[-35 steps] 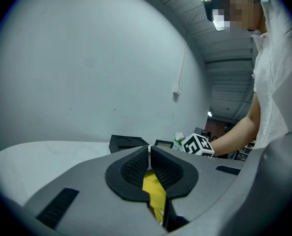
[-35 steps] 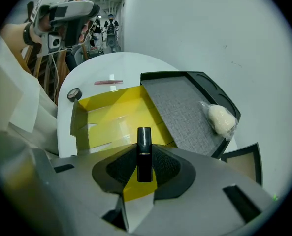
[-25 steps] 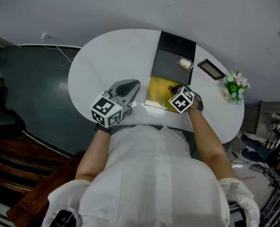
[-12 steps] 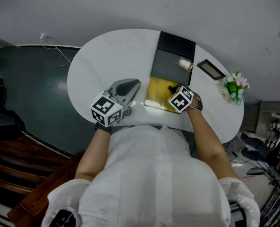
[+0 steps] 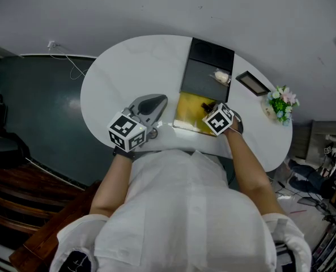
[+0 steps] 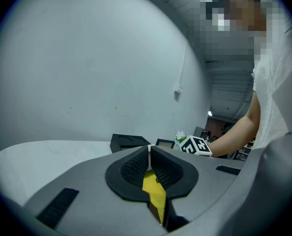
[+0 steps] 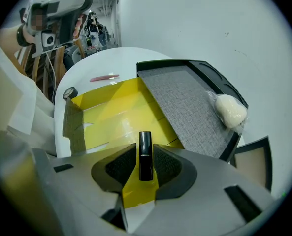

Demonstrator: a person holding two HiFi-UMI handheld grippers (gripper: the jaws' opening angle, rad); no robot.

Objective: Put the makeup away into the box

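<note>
My right gripper (image 7: 145, 157) is clamped on the black lipstick tube (image 7: 145, 146), poised over the open yellow box (image 7: 111, 114). I'd lower until the tube nears the box floor, then ease my jaws apart so it lies flat (no dropping). There is open room toward the box's middle; the grey tray (image 7: 185, 102) borders its far edge. My left gripper (image 6: 149, 157) is pinched together, empty, left of the box.

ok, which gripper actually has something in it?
The right gripper: clamped on a black tube above the yellow box. The left gripper is shut on nothing.
</note>
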